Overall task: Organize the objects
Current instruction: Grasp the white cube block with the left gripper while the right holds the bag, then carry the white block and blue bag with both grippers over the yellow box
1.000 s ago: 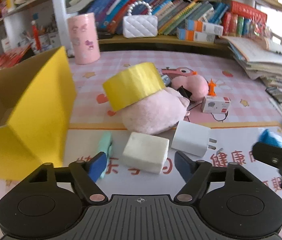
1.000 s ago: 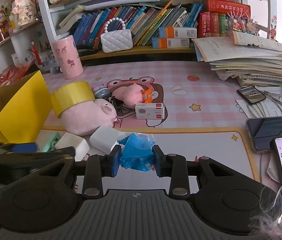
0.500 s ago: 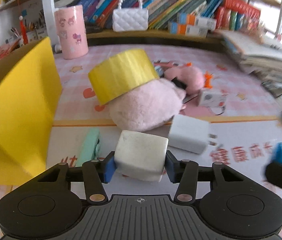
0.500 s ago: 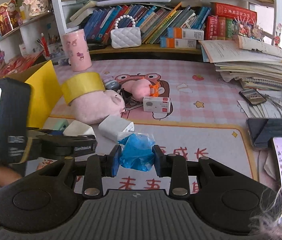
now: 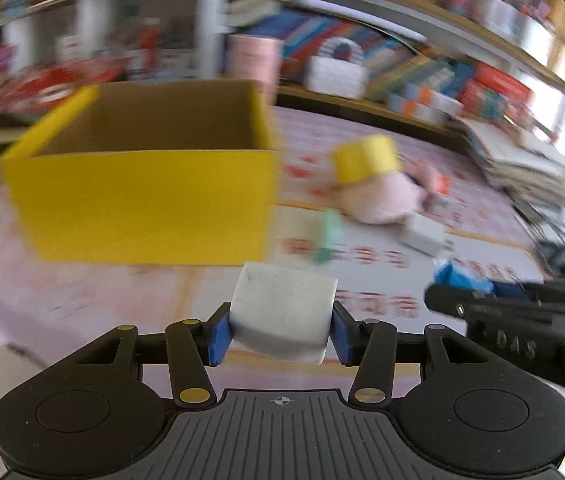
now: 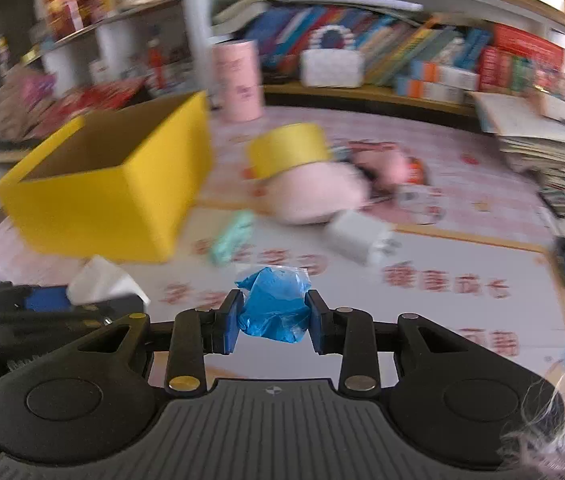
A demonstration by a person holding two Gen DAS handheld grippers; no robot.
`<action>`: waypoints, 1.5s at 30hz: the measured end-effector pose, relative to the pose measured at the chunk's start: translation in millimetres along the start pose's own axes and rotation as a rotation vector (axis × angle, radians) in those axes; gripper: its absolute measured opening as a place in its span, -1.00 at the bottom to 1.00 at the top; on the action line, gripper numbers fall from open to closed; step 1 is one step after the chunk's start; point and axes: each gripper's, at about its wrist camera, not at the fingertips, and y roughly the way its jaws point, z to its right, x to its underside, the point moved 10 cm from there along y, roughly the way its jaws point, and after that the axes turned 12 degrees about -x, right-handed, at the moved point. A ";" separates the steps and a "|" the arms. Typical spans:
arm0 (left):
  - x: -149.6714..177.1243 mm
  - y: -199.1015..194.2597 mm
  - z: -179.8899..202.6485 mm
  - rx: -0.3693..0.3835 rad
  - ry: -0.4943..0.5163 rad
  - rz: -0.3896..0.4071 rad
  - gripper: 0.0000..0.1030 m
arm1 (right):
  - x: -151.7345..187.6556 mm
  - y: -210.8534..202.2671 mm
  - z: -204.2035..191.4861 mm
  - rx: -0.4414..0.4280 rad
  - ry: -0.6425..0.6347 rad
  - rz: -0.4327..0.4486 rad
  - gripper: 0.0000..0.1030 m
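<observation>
Bookshelves (image 6: 422,52) crammed with colourful spines ran along the far wall, blurred, above a pink-patterned table mat (image 5: 82,304) where everything lay. My landmark was the yellow box (image 5: 142,200), open at the top, its cardboard inside showing and its rim free of anything overhanging. Just in front of the box's near right corner the left gripper (image 5: 280,330) pinched a white block (image 5: 282,312) between its blue pads, held clear above the mat. To the right of that, further from the box, the right gripper (image 6: 272,322) was pressed tight on a crumpled blue bag (image 6: 274,306), also off the surface. Beside the box's right wall lay a mint-green item (image 6: 230,238), close to the wall, though the blur hid whether they touched. Beyond it, well to the right of the box, a pink plush toy (image 6: 310,196) carried a yellow tape roll (image 6: 288,152) on top, with a white charger (image 6: 356,238) at its near edge. Behind the box stood a pink cylinder (image 6: 238,80). Bare mat stretched in front of the box's near face, and the space above its opening was open.
</observation>
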 end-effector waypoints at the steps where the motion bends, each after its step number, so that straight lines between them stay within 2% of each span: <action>1: 1.0 -4.3 -14.6 -0.017 -0.020 0.004 -0.07 | 1.2 2.2 -12.4 -0.014 -0.016 -0.006 -0.39; 9: 17.9 -29.7 -91.4 -0.088 -0.084 0.008 -0.07 | 11.7 16.7 -108.6 -0.121 -0.113 -0.034 -0.39; 17: 28.3 -47.0 -132.4 -0.087 -0.080 0.033 -0.07 | 23.8 22.2 -158.0 -0.139 -0.106 -0.047 -0.39; 29: 27.3 -54.9 -157.3 -0.054 -0.049 0.072 -0.08 | 31.7 21.8 -184.6 -0.107 -0.071 -0.021 -0.39; 39: 13.9 -58.2 -167.1 -0.036 -0.030 0.122 -0.08 | 19.1 25.2 -197.9 -0.085 -0.083 0.011 -0.39; 45: 10.4 -56.3 -171.0 -0.030 -0.039 0.126 -0.08 | 14.1 28.2 -203.3 -0.078 -0.093 0.010 -0.39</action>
